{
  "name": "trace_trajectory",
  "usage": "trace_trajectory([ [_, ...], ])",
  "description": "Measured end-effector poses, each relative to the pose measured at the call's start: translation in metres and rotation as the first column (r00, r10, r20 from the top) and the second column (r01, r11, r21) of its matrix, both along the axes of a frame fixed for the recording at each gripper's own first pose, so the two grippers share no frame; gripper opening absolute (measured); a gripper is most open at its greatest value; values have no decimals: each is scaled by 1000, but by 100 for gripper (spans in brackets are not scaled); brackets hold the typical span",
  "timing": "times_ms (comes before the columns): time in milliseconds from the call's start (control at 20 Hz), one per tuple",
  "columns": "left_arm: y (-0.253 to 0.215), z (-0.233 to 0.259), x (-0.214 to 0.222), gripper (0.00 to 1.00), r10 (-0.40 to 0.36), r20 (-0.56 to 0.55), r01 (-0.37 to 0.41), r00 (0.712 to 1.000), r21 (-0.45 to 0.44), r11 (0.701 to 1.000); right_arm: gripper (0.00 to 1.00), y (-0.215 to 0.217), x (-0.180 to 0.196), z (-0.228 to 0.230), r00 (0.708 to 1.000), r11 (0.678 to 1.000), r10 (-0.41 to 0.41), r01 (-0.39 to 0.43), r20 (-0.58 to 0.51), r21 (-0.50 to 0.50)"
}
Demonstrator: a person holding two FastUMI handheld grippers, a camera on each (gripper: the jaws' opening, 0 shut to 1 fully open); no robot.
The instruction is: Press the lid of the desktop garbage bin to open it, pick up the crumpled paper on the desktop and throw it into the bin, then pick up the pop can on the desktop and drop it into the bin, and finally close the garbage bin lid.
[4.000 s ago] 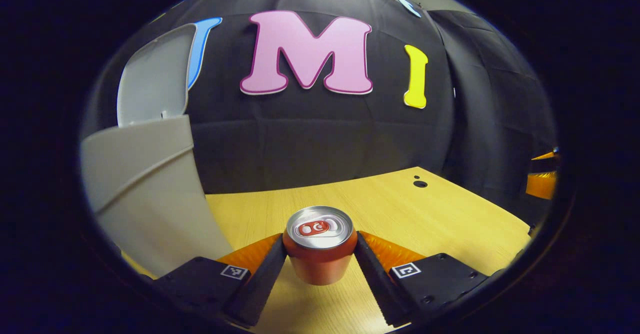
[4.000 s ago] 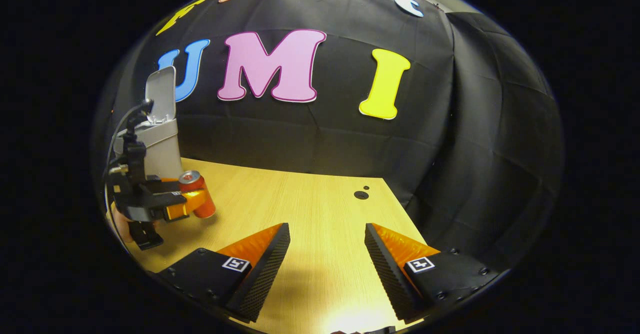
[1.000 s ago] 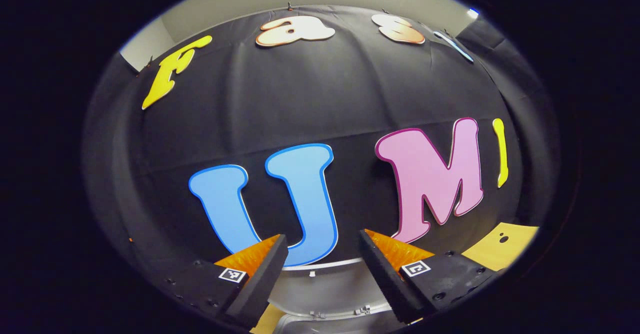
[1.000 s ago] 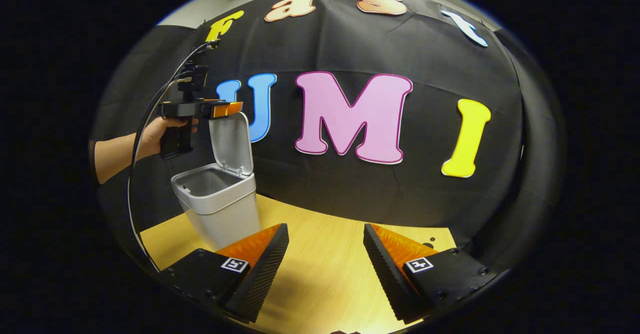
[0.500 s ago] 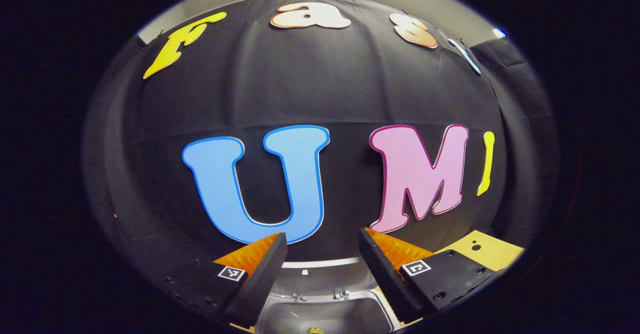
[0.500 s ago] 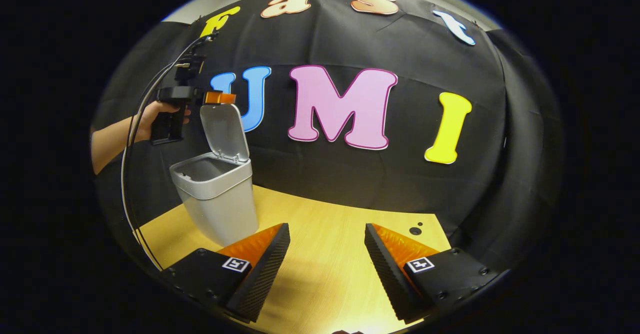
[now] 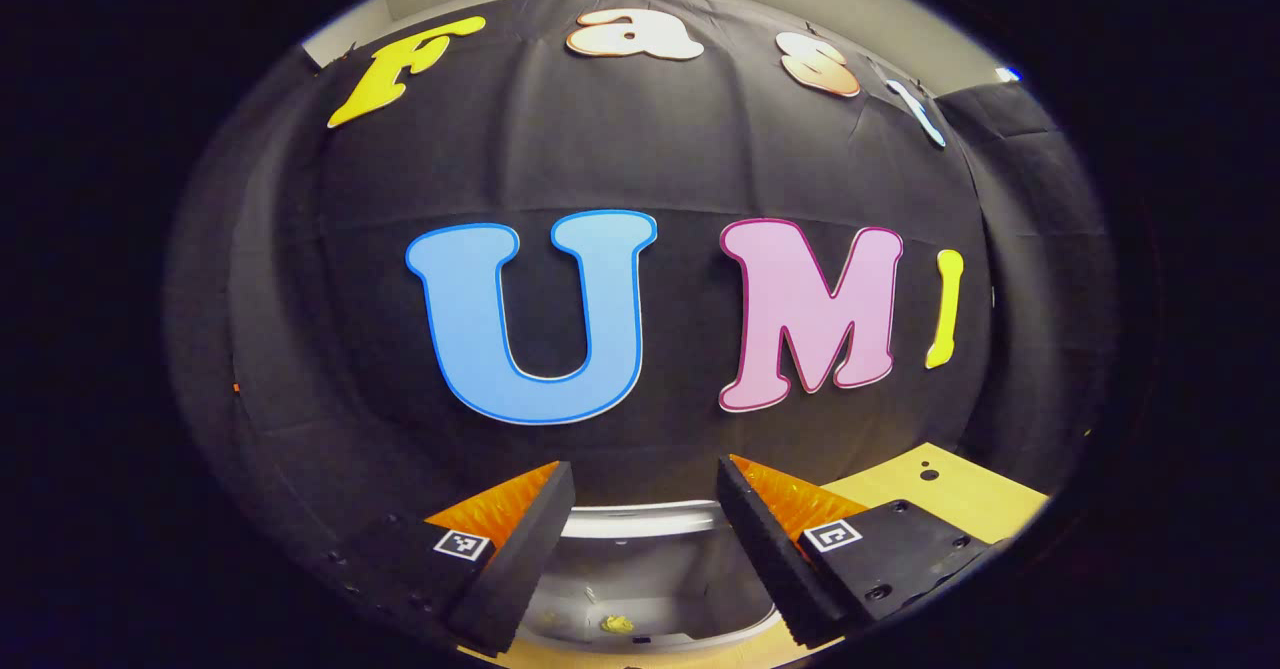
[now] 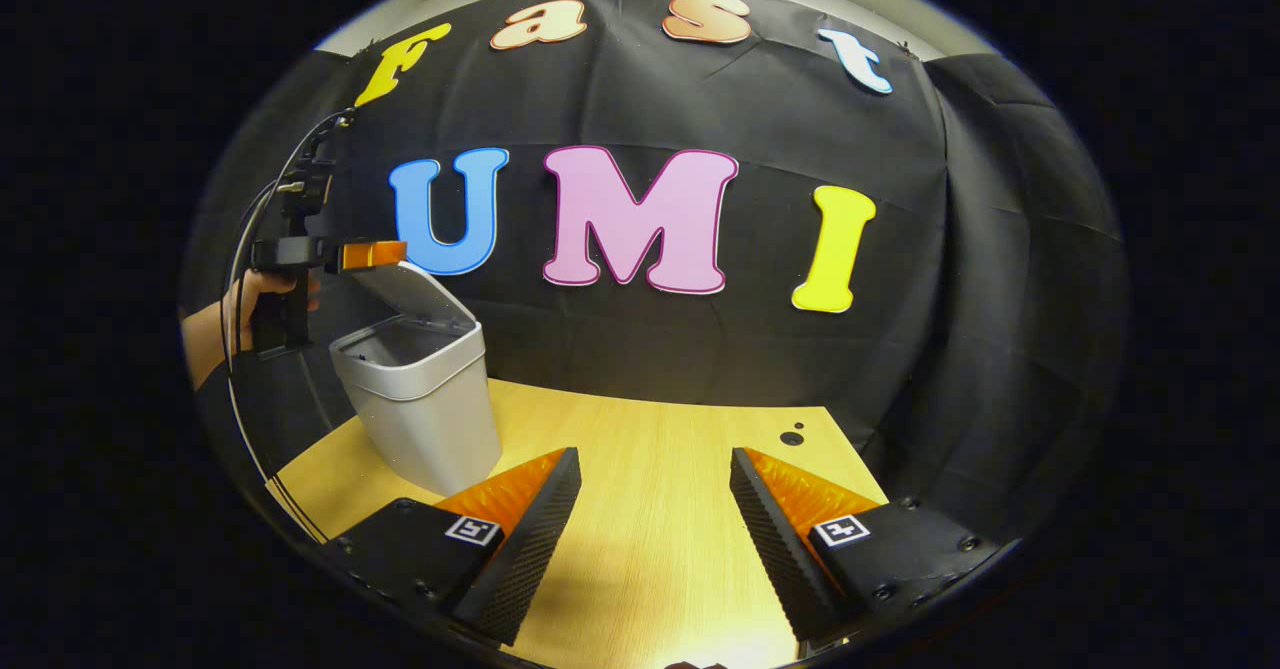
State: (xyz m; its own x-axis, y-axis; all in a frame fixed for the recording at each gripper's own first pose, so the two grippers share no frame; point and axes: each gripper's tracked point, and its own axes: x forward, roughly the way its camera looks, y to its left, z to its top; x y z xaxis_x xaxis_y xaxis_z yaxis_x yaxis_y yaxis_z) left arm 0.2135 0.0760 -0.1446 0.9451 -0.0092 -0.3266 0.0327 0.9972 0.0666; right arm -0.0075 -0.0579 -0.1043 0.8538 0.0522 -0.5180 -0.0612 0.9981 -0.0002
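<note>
The grey desktop bin (image 8: 420, 419) stands at the left of the wooden table (image 8: 660, 429) in the right gripper view. Its lid (image 8: 410, 291) slants about half way down over the opening. My left gripper (image 8: 372, 253) rests on the lid's raised edge, held by a hand (image 8: 245, 301). In the left gripper view the left gripper (image 7: 645, 474) is open, and the lid's pale rim (image 7: 640, 519) and grey underside lie just below its fingers. A small yellowish scrap (image 7: 615, 624) shows low inside. My right gripper (image 8: 655, 509) hangs open over the table, holding nothing.
Two small dark holes (image 8: 792, 437) mark the table's far right corner. The black cloth wall stands close behind the bin and the table. A cable (image 8: 240, 249) loops down from the left gripper past the bin's left side.
The lid has swung from upright to about half shut, with the left gripper coming down on its edge. Four seconds ago that gripper held the can; now it holds nothing.
</note>
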Motion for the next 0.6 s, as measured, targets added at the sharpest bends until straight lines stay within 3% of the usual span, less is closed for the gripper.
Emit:
trace_trajectory([
  [600, 9, -85, -47, 99, -3, -150, 8, 989, 32, 999, 97, 14, -64, 0, 998, 998, -39, 36, -55, -52],
])
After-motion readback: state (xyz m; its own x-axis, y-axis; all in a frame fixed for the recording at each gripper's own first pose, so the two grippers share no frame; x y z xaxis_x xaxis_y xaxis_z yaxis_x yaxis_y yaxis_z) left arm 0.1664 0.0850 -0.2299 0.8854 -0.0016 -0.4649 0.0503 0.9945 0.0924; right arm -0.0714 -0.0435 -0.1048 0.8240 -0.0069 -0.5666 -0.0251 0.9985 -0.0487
